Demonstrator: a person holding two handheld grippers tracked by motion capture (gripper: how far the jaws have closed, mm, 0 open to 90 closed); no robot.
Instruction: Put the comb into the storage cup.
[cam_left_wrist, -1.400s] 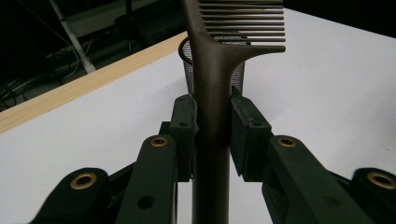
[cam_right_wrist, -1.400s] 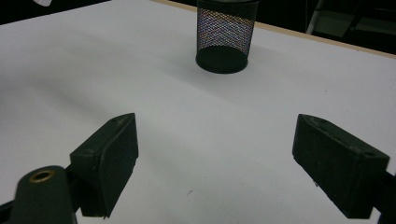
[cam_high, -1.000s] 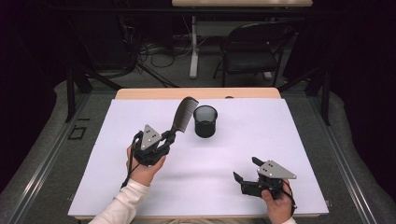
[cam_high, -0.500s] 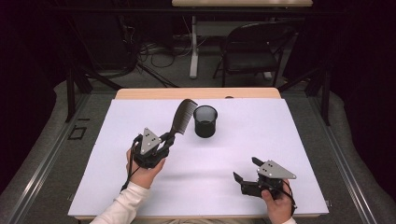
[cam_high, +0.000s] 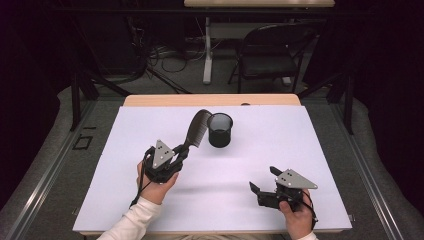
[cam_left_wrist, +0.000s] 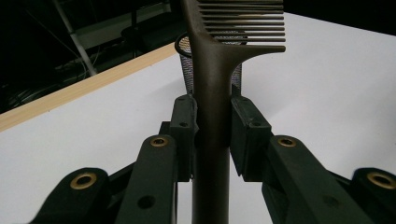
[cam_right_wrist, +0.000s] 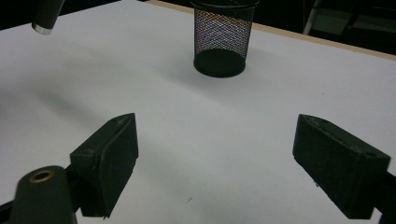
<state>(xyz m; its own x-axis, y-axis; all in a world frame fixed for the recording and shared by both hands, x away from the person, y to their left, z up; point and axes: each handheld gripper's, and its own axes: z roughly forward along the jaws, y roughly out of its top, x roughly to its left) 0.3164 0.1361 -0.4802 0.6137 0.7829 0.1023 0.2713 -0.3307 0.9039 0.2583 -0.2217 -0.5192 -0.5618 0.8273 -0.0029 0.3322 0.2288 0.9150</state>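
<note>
A dark wide-toothed comb (cam_high: 197, 131) is held by its handle in my left gripper (cam_high: 182, 153), left of centre on the white table (cam_high: 300, 145). It slants up and away, and its toothed end is close to the rim of a black mesh cup (cam_high: 220, 130). In the left gripper view both pads press on the comb's handle (cam_left_wrist: 211, 93), with the mesh cup (cam_left_wrist: 186, 70) right behind it. My right gripper (cam_high: 264, 180) rests low at the front right, open, nothing between its fingers. In the right gripper view the right gripper (cam_right_wrist: 219, 154) faces the mesh cup (cam_right_wrist: 224, 39) across bare table.
The table's wooden far edge (cam_high: 210, 100) runs just behind the cup. A black chair (cam_high: 270, 55) and cables on the floor lie beyond the table. The comb's handle end (cam_right_wrist: 46, 14) shows at the top left of the right gripper view.
</note>
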